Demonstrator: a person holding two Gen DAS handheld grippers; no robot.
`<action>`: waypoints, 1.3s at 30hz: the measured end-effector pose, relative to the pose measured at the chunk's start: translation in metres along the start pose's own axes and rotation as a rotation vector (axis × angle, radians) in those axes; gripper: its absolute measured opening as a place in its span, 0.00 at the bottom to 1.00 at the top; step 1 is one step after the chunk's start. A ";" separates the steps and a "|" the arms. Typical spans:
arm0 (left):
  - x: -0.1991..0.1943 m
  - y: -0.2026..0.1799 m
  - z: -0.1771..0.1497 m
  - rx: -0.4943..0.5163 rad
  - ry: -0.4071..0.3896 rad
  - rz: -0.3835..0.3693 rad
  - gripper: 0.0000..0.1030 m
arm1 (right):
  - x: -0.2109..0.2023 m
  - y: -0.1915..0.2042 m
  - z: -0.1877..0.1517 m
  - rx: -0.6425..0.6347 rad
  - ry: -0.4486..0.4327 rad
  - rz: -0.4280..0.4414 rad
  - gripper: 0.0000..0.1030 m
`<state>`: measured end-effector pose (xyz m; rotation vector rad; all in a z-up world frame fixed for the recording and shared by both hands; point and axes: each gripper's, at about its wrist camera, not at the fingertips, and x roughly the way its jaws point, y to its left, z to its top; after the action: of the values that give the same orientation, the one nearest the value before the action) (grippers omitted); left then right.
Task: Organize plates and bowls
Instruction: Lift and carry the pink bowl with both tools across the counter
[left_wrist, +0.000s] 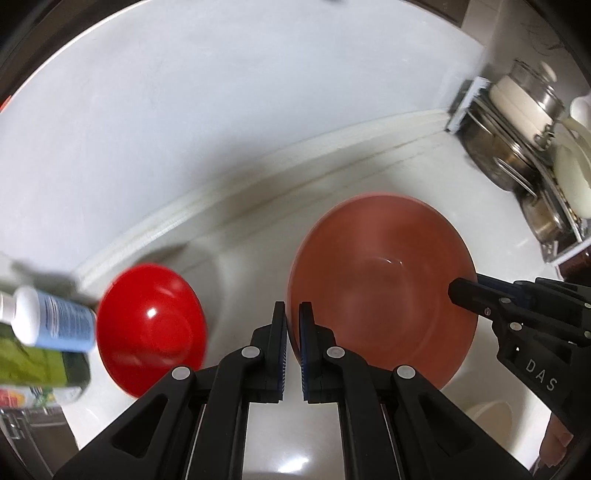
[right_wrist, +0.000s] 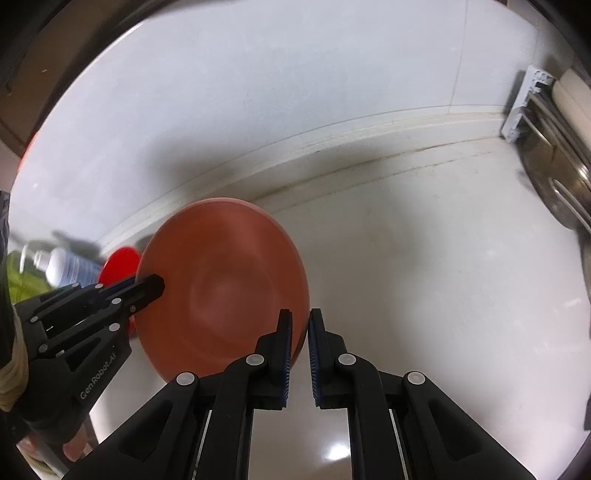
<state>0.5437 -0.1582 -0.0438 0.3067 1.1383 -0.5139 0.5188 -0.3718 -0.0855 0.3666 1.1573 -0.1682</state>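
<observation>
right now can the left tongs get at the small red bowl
Probably not yet. The left tongs are shut on the rim of the big terracotta bowl, shared with the right tongs. The small red bowl sits uncovered just beside it, so once freed the way looks open.

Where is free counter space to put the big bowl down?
Bare counter lies right of the big bowl, up to the dish rack. The left is crowded: red bowl, white bottle.
</observation>
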 end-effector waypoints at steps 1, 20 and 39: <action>-0.004 -0.004 -0.006 0.001 -0.001 -0.004 0.08 | -0.004 0.000 -0.004 -0.002 -0.005 -0.004 0.10; -0.056 -0.073 -0.070 0.074 -0.020 -0.062 0.08 | -0.073 -0.029 -0.097 0.016 -0.058 -0.034 0.10; -0.067 -0.131 -0.126 0.150 -0.008 -0.085 0.10 | -0.112 -0.064 -0.173 0.048 -0.076 -0.063 0.11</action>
<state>0.3535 -0.1920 -0.0287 0.3867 1.1109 -0.6764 0.3046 -0.3745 -0.0564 0.3632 1.0918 -0.2634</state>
